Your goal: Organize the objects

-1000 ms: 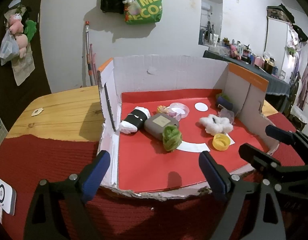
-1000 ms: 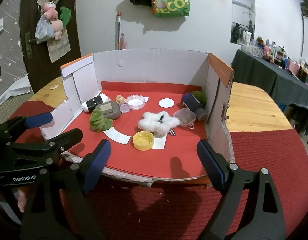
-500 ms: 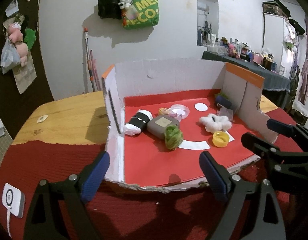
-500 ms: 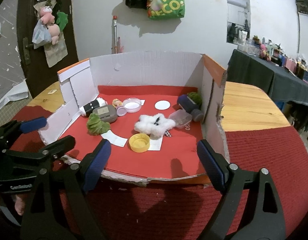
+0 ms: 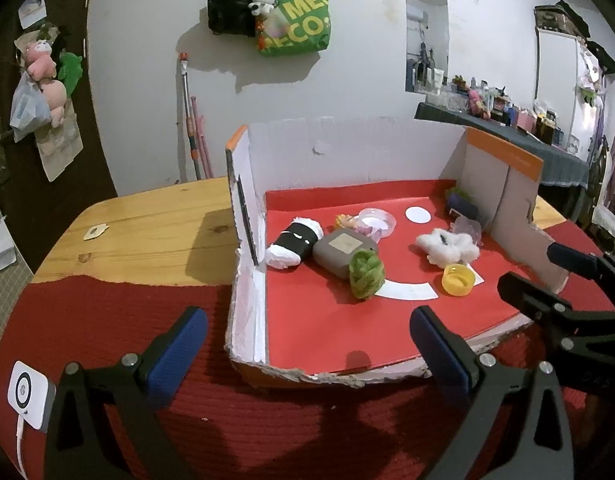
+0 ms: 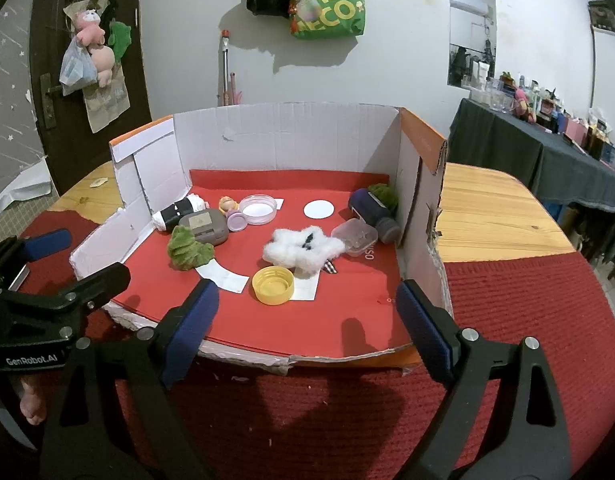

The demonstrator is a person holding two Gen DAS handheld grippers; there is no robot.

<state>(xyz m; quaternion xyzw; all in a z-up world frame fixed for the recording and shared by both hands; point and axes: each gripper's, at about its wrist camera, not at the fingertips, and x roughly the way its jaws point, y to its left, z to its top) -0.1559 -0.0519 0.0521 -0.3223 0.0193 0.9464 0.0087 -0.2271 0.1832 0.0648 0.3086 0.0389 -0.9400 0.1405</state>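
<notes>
1. Left tongs and right tongs: both released, nothing between them; the left jaws have just been widening. Both hang just before the open-fronted white cardboard box with red floor on the table.
2. Inside the box, front: yellow plastic cap.
3. Behind the cap: white fluffy tuft; left of it, green woolly clump touching a grey rounded case.

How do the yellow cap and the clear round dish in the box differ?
The yellow cap is opaque, bright yellow; the clear round dish is see-through with a whitish bottom. The cap sits near the box's open front, partly on a white paper slip; the dish sits further back, beside a lilac lid. The dish looks wider. Both are round, shallow and lie open side up on the red floor.
</notes>
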